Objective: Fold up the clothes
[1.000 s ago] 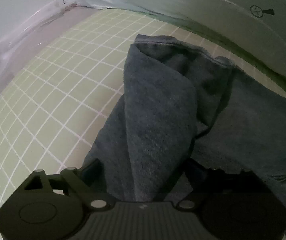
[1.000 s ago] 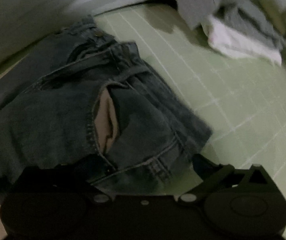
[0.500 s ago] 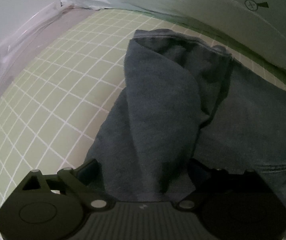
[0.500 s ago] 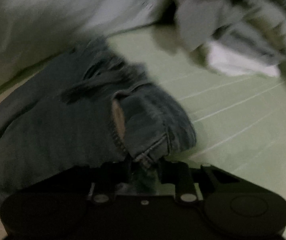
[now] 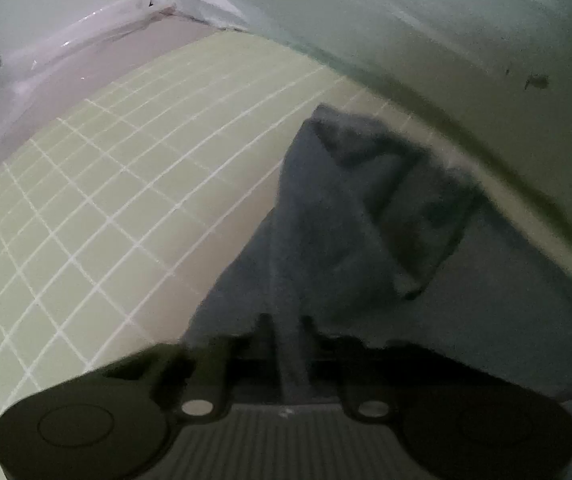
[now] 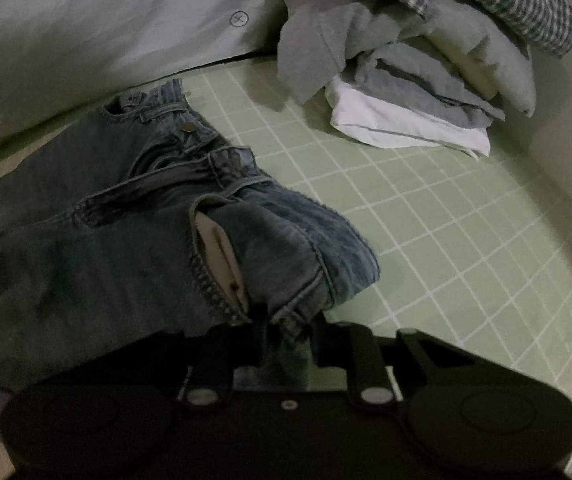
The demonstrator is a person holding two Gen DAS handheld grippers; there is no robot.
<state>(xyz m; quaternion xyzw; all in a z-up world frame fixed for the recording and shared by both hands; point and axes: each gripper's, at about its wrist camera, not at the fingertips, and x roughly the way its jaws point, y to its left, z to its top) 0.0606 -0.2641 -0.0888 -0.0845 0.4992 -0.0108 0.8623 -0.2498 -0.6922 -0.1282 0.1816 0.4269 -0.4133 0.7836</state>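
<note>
The right tool is clamped on the waistband corner of the jeans; the left tool pinches a leg fold. The jeans lie on the green gridded surface. I think both should lift together, evenly, so the denim stays taut.

Left hand-held gripper sits low at bottom of its view, fingers drawn close together w/ a fold of jeans pinched between. Right hand-held gripper likewise low, both fingers nearly meeting, clamped on jeans' waistband edge, pointing fwd.
</note>
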